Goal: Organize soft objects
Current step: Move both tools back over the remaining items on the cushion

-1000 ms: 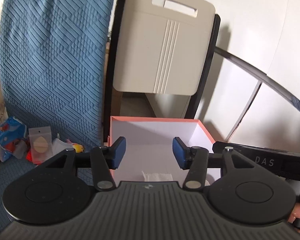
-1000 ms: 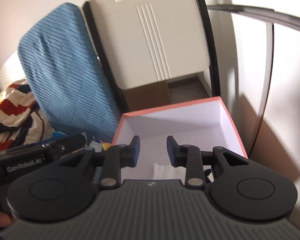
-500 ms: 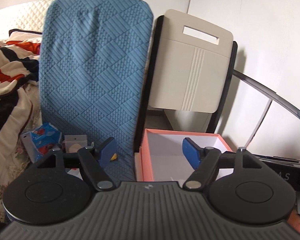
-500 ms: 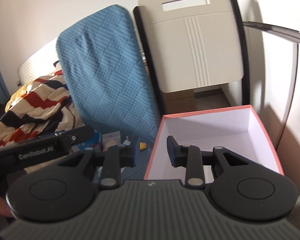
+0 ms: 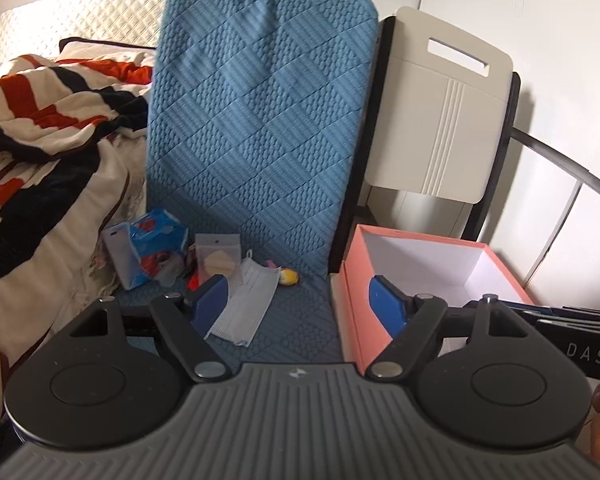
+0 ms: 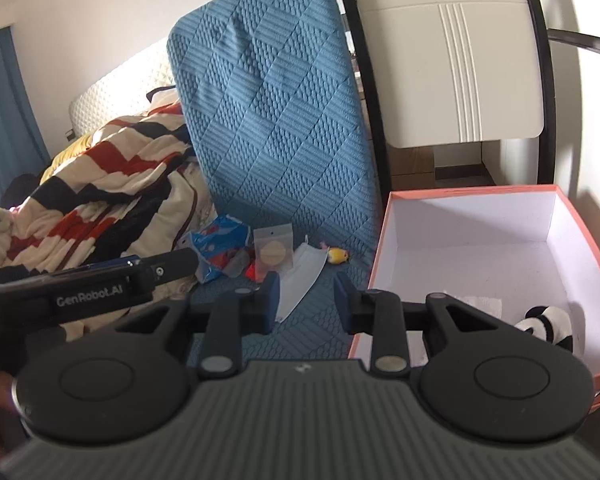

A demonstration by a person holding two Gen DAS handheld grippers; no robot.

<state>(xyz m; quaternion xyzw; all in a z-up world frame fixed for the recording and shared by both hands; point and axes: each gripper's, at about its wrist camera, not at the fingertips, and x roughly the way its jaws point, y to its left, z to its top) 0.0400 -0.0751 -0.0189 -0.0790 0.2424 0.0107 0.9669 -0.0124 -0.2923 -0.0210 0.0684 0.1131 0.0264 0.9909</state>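
On the blue mat lie a white face mask (image 5: 246, 304) (image 6: 300, 276), a small yellow plush toy (image 5: 288, 277) (image 6: 337, 255), a round sponge in a clear packet (image 5: 218, 258) (image 6: 272, 252) and a blue tissue pack (image 5: 152, 244) (image 6: 220, 246). The pink box (image 5: 352, 280) (image 6: 384, 248) stands to their right, with a panda plush (image 6: 548, 322) and a white tissue (image 6: 480, 302) inside. My left gripper (image 5: 298, 304) hovers near the mask, jaws wide and still opening, nothing between them. My right gripper (image 6: 307, 298) is open with a narrower gap, empty, just short of the mask.
A tall blue quilted cushion (image 5: 260, 120) leans upright behind the items. A striped blanket (image 5: 40, 120) is heaped on the left. A white folding chair (image 5: 440, 120) and a curved black rail (image 5: 560, 160) stand behind the box.
Both views have swung left, from over the pink box to the loose items on the blue mat. The left jaws have spread much wider. The right jaws kept the same gap.
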